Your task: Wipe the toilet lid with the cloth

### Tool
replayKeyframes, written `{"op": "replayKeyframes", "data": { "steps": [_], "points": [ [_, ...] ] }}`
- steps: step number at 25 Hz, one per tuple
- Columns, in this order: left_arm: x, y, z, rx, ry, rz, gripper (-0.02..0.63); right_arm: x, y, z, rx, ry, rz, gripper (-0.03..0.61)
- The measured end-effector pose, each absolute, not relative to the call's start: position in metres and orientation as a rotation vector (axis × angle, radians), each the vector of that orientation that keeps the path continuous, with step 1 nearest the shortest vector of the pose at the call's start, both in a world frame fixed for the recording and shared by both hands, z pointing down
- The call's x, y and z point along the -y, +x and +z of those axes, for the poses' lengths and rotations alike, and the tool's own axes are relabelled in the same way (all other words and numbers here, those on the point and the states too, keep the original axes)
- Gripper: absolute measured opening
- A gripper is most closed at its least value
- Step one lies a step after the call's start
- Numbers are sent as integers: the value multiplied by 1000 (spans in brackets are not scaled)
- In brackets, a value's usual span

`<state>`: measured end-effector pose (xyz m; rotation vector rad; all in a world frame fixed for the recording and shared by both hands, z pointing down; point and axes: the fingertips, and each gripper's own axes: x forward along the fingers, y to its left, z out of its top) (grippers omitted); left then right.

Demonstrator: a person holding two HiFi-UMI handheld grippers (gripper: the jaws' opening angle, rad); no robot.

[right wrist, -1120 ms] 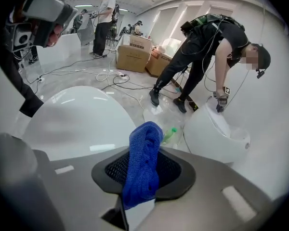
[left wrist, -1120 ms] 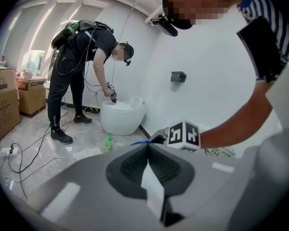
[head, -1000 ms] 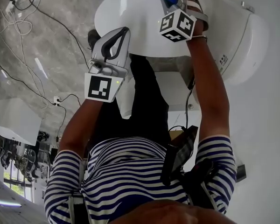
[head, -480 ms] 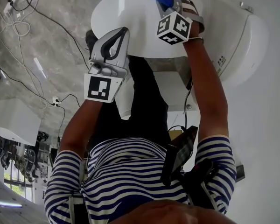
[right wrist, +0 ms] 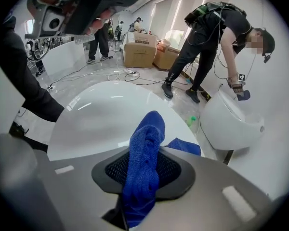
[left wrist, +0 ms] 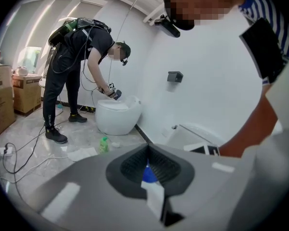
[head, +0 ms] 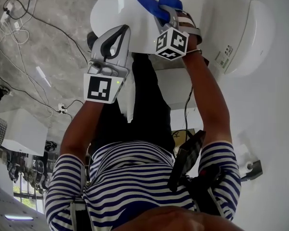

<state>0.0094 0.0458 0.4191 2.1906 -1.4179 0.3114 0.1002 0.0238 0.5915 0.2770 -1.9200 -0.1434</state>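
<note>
A grey marbled floor point(head: 48, 47) strewn with cables point(head: 26, 20) lies to the left, and a white toilet sits at the far end, its lid point(head: 118, 13) shut. The blue cloth point(head: 156, 3) lies on the lid toward its far right. It is pinched in the right claw point(head: 166, 14), whose jaws are pressed tight on a bunched fold. In the right gripper view the cloth point(right wrist: 143, 162) runs up between the jaws and spills forward onto the lid point(right wrist: 101, 112), with one corner out to the right.

The left claw point(head: 125, 32) is held over the lid's near left edge, well apart from the cloth. I cannot tell whether it touches the lid. In its own view, the left claw point(left wrist: 148, 148) has its jaws pressed together with nothing held. A speck of blue shows in the slit, too small to identify.

Farther off, another person point(left wrist: 77, 57) bends over a second toilet point(left wrist: 116, 115). A green bottle point(left wrist: 104, 145) stands on the floor near it, and boxes point(right wrist: 139, 54) stand by the far wall.
</note>
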Motion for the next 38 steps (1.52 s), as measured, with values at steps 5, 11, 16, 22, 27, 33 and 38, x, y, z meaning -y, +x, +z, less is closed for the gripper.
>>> {"op": "replayKeyframes", "data": {
  "steps": [5,11,16,22,27,33,38],
  "points": [
    [-57,10,415,1391,2206,315,3,-79,107,591,1919,259,-87,117],
    [-66,17,416,1358,2223,318,3,-145,121,597,1907,212,-27,118],
    [-71,20,416,1335,2235,321,3,-186,128,602,1892,184,20,117],
    [-78,29,416,1319,2248,327,3,-216,136,607,1884,164,62,118],
    [-80,30,414,1314,2255,330,3,-225,136,608,1884,159,62,117],
    [-81,33,413,1322,2255,329,3,-213,137,598,1899,159,37,117],
    [-74,27,408,1338,2238,324,3,-145,133,558,1925,264,-62,118]
  ]
}}
